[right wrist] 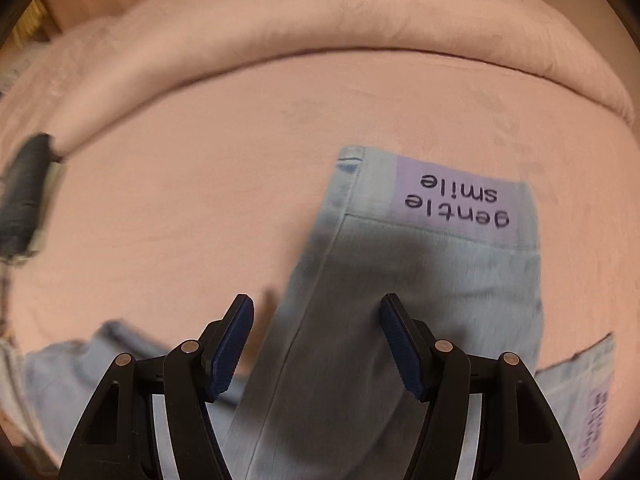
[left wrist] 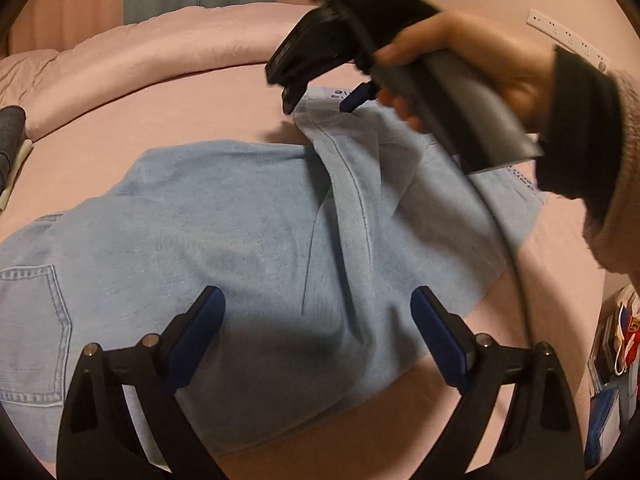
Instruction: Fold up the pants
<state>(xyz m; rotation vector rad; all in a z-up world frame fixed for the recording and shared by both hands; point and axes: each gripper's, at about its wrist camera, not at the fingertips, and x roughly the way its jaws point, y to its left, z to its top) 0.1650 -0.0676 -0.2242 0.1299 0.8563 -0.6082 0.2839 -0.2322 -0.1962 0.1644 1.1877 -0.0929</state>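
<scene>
Light blue jeans (left wrist: 240,232) lie spread on a pink bed (left wrist: 180,116), back pocket (left wrist: 36,320) at the left. One leg is folded across the other, its hem with a purple "gentle smile" label (right wrist: 456,196) at the far end. My left gripper (left wrist: 320,312) hovers open and wide over the middle of the jeans, nothing between its pads. My right gripper (left wrist: 322,100), held by a hand (left wrist: 472,52), hangs open over the folded leg's hem. In the right wrist view the gripper (right wrist: 318,340) has the leg (right wrist: 340,360) running beneath the gap, pads not pressing it.
A rolled pink duvet (left wrist: 168,56) borders the far side of the bed. A dark grey folded item (left wrist: 10,136) lies at the left edge. A white power strip (left wrist: 568,36) is on the wall. Cluttered items (left wrist: 616,344) stand beside the bed at the right.
</scene>
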